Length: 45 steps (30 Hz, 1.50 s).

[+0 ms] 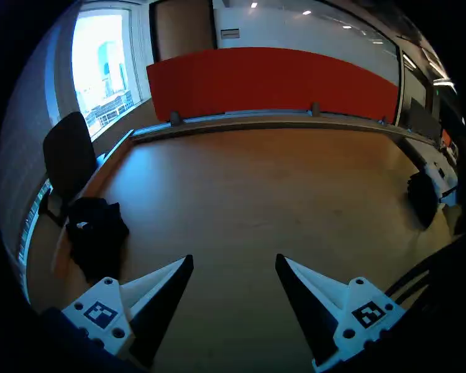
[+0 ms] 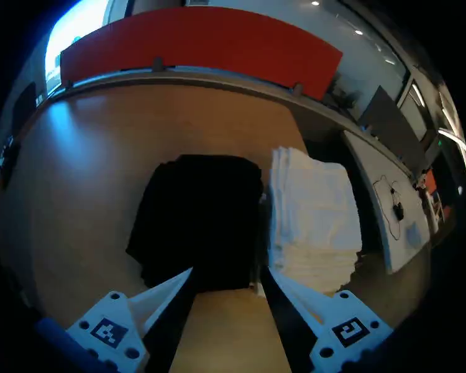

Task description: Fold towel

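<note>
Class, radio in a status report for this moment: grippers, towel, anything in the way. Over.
Left gripper open, over table. Right gripper open, facing black towel. White towel stack close beside it.

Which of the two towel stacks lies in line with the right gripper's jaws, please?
The black stack, left of the white stack in the right gripper view.
</note>
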Tool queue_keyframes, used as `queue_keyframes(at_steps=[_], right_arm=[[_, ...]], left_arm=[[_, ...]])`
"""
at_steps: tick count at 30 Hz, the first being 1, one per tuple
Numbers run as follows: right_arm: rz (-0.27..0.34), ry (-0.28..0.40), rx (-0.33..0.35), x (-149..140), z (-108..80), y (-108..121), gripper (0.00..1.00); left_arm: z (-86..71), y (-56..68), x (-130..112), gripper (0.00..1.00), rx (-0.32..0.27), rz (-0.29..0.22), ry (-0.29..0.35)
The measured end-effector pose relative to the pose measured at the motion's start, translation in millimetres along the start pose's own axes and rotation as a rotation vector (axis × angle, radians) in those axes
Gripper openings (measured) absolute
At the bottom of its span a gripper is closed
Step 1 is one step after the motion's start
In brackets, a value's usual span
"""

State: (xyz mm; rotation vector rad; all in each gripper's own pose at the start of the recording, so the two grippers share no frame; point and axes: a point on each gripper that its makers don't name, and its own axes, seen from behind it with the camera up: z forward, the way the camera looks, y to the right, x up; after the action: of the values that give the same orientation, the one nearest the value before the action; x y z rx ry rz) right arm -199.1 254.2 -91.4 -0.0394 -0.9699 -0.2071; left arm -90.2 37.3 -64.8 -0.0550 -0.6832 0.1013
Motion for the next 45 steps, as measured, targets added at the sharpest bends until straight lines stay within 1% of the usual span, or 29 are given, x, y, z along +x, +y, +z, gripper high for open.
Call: queue_keyframes(at_steps=[9, 17, 24, 30, 35, 40, 42, 45], right_arm=[[0.048, 0.074, 0.013, 16, -17.4, -18, 0.73], [0.074, 0.175, 0.022, 38, -39.8, -41, 0.74], [0.086, 0.268, 0.015, 61, -54.9, -58, 0.73], [0.125, 0.342, 0.005, 80, -64.4, -68, 0.73], [0.15, 0.423, -0.007, 96, -73.7, -73, 0.74], [0.183, 0.508, -0.013, 114, -84.3, -77, 0.74], [0.201, 0.547, -0.011, 123, -89.9, -79, 0.74], [0.223, 0.625, -0.011, 141, -102.8, -80, 0.74]], left_arm=[[-4.5, -4.8, 4, 0.99, -0.005, -0.008, 0.019], [-5.9, -7.8, 10, 0.98, -0.011, -0.01, 0.033], [-5.1, -8.4, 16, 0.98, -0.017, -0.002, 0.042], [-4.7, -10.1, 19, 0.98, -0.018, -0.006, 0.052], [-4.3, -12.4, 21, 0.98, -0.014, -0.01, 0.06], [-4.6, -12.1, 25, 0.98, -0.017, -0.022, 0.077], [-5.0, -11.7, 28, 0.98, -0.02, -0.029, 0.088], [-5.5, -11.3, 32, 0.98, -0.023, -0.037, 0.102]])
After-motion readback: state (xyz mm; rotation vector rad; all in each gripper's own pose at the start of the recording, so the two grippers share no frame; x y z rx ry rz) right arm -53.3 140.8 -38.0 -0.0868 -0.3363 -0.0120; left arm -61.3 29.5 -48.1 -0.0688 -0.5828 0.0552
